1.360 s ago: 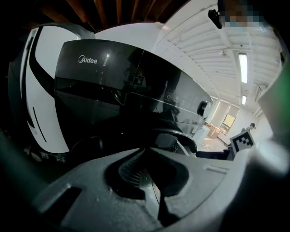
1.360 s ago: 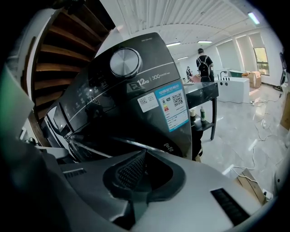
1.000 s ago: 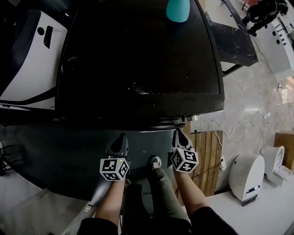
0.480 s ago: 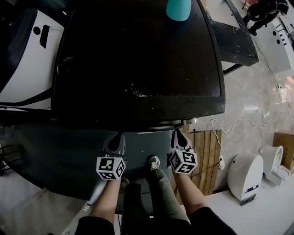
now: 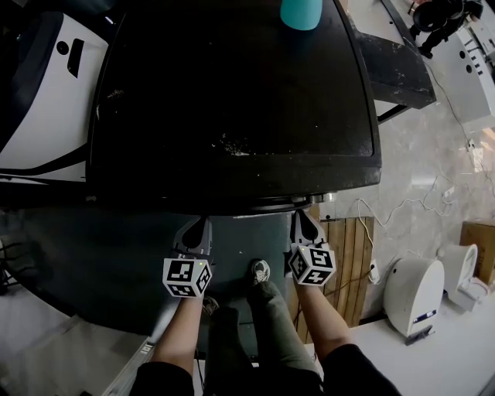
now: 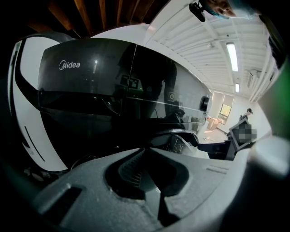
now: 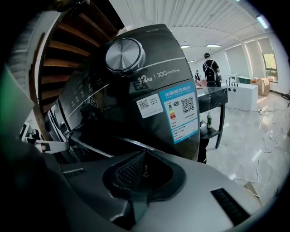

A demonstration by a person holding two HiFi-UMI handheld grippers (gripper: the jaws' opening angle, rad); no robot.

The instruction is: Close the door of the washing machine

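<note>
Black washing machine [image 5: 232,100] just ahead of the person, left gripper [image 5: 203,224] and right gripper [image 5: 300,216] side by side at its front edge, both sets of jaws together and empty, door itself not made out, teal cup [image 5: 300,11] on top at the back

On your right lies a pale marble floor [image 5: 421,155] with a thin white cable [image 5: 410,205] trailing over it. A brown slatted wooden panel [image 5: 349,259] and a small rounded white device [image 5: 414,290] stand near each other there. Further off is a black glossy-topped table [image 5: 394,69], and a person with a dark backpack [image 7: 209,68] stands beyond it. On your left sits a white appliance with a dark glossy front [image 5: 39,100], and a teal rounded cup [image 5: 300,14] shows at the top of your head view.
</note>
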